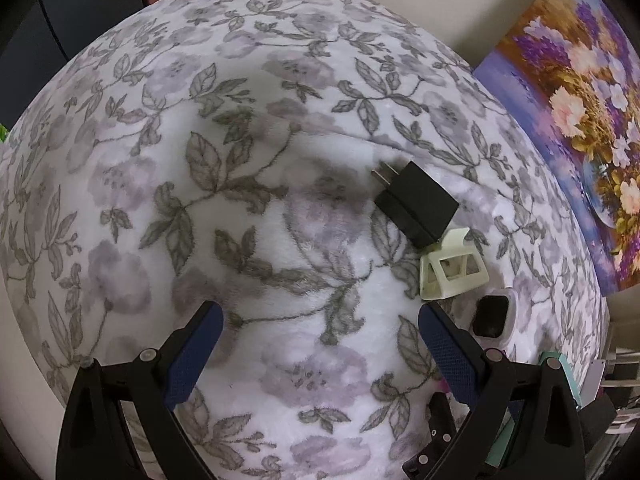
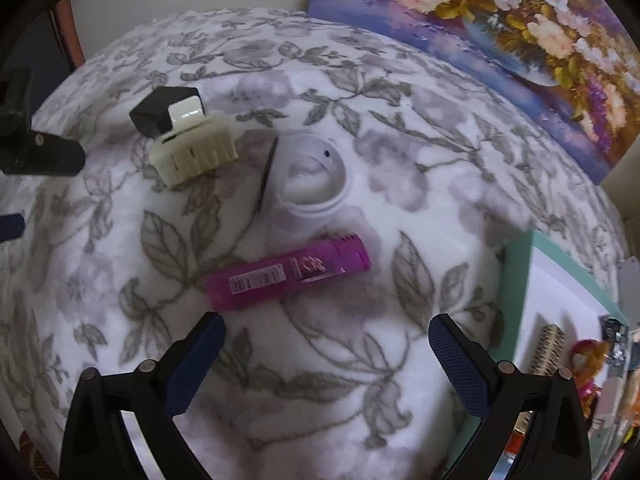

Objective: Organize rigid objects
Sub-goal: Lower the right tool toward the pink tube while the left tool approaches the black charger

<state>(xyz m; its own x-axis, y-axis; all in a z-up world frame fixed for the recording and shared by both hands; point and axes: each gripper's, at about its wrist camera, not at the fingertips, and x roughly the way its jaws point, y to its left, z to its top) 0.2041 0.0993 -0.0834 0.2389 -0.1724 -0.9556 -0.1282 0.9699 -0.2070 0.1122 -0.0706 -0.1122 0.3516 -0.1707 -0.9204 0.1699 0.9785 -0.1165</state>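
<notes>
Left gripper (image 1: pixel 320 320) hangs over the plush floral-print blanket (image 1: pixel 200 200), its 2 blue-padded fingers (image 1: pixel 192 356) spread wide with nothing between them. Plenty of bare blanket ahead and to the left. Off to the right sits the black two-prong plug adapter (image 1: pixel 416 202), touching the cream plastic claw hair clip (image 1: pixel 452 268) just below it, and next along a small white-rimmed case with a dark inside (image 1: pixel 492 316), near the blanket's right edge.

Right gripper (image 2: pixel 324 328) is wide apart too, empty, hovering just short of the translucent purple plastic lighter (image 2: pixel 288 276), which lies crosswise. Behind it rests a white plastic ring (image 2: pixel 312 176), then the clip and adapter at upper left. A mint-green tray (image 2: pixel 516 280) borders the right side; a flower painting (image 2: pixel 520 32) leans behind.
</notes>
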